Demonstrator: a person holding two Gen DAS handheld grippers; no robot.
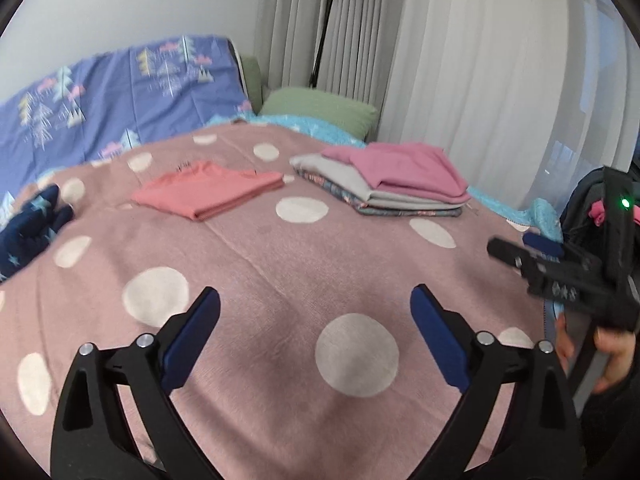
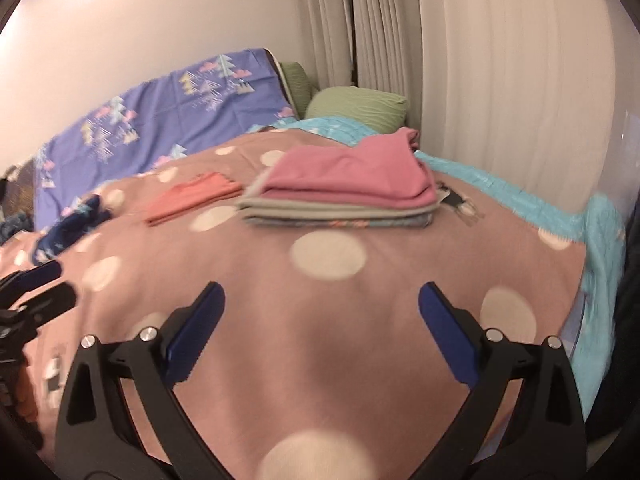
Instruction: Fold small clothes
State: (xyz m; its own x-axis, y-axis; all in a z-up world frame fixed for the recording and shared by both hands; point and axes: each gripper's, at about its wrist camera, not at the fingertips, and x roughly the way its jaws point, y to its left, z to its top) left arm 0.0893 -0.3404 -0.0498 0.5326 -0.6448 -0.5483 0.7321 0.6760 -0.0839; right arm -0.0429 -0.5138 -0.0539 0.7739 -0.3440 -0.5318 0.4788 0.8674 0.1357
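Left gripper (image 1: pixel 315 312), jaws spread wide, nothing between the blue pads, above pink dotted blanket (image 1: pixel 280 264). Right gripper (image 2: pixel 321 308), likewise wide apart and empty. Folded coral garment (image 1: pixel 208 190) flat on blanket at 11 o'clock from left gripper. Stack of folded clothes (image 1: pixel 384 182), pink piece uppermost, at 1 o'clock, apart from coral garment. Crumpled navy star-print garment (image 1: pixel 30 226) at 9 o'clock by blanket edge. Green pillow (image 1: pixel 320 110) beyond, at 12 o'clock, against curtain (image 1: pixel 460 60)
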